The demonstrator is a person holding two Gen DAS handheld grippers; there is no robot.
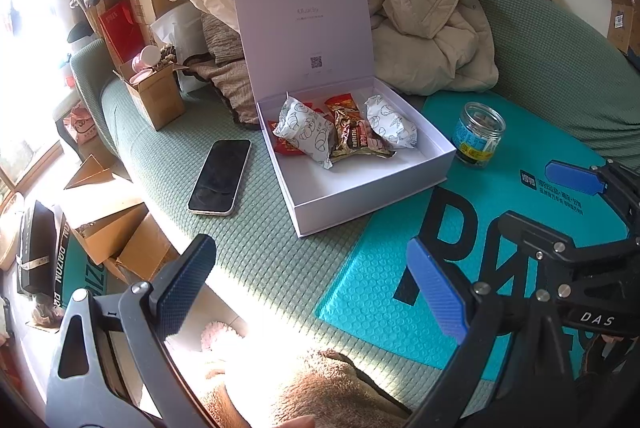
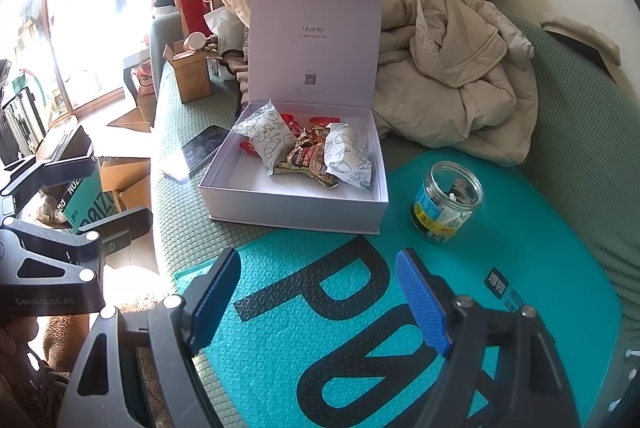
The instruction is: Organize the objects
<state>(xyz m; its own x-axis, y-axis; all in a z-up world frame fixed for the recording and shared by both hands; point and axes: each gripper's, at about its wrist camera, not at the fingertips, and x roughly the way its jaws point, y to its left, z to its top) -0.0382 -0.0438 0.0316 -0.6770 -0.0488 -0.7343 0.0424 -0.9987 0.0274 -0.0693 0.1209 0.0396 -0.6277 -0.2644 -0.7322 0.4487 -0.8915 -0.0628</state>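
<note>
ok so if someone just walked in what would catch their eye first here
Probably the white box in the middle of the green sofa, lid standing open, with wrapped snacks piled inside. Next, the bright teal mat in front of it, where a small glass jar stands without a lid. A dark phone lies on the box's other side, and a heap of beige coats fills the sofa behind.

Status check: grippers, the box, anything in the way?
Both hand-held grippers, left and right, open, empty. White box lid up, snack packets inside. Jar on teal mat, phone beside box. Path clear.
</note>
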